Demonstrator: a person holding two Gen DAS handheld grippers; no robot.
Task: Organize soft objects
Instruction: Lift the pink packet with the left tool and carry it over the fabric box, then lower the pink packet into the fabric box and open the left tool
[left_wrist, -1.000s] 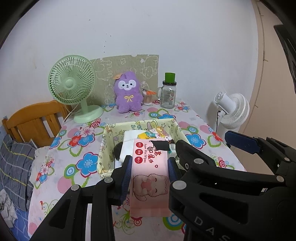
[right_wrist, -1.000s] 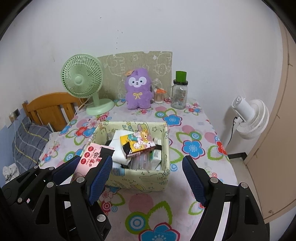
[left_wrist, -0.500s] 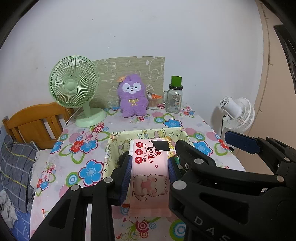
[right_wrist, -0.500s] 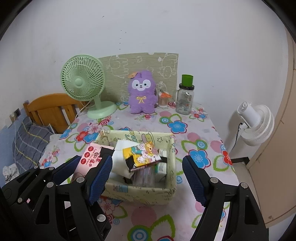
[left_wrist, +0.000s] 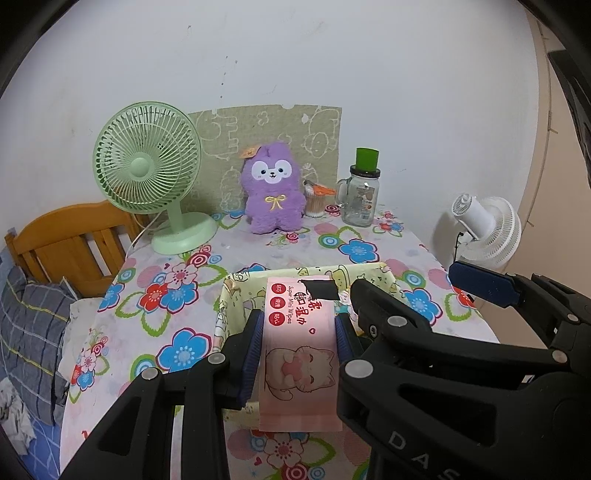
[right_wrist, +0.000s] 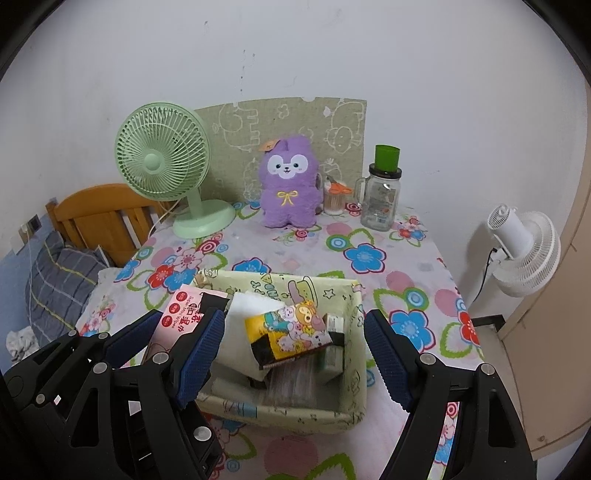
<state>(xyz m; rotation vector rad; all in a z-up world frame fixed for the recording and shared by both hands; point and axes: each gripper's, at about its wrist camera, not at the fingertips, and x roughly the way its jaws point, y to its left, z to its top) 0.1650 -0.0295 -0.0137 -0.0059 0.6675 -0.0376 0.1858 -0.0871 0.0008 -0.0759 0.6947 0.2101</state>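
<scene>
My left gripper (left_wrist: 299, 323) is shut on a pink wet-wipes pack (left_wrist: 299, 343) with a cartoon cat on it. The pack's far end hangs over the near-left rim of a pale yellow fabric basket (left_wrist: 236, 291). In the right wrist view the same pack (right_wrist: 181, 314) shows at the basket's left corner. My right gripper (right_wrist: 295, 332) is open above the basket (right_wrist: 280, 410), nothing between its fingers. Inside lie a yellow cartoon tissue pack (right_wrist: 291, 328), a white pack (right_wrist: 251, 306) and small boxes. A purple plush toy (right_wrist: 288, 184) sits upright at the back of the table.
A green desk fan (right_wrist: 162, 162) stands back left. A glass jar with a green lid (right_wrist: 380, 199) and a cotton-swab pot (right_wrist: 334, 199) stand back right. Off the table's right edge is a white fan (right_wrist: 524, 251); a wooden headboard (right_wrist: 99, 214) and pillow lie left.
Both grippers have moved forward together toward the back of the table, so the basket now sits lower and nearer in both views. The pink pack stays in the left gripper.
</scene>
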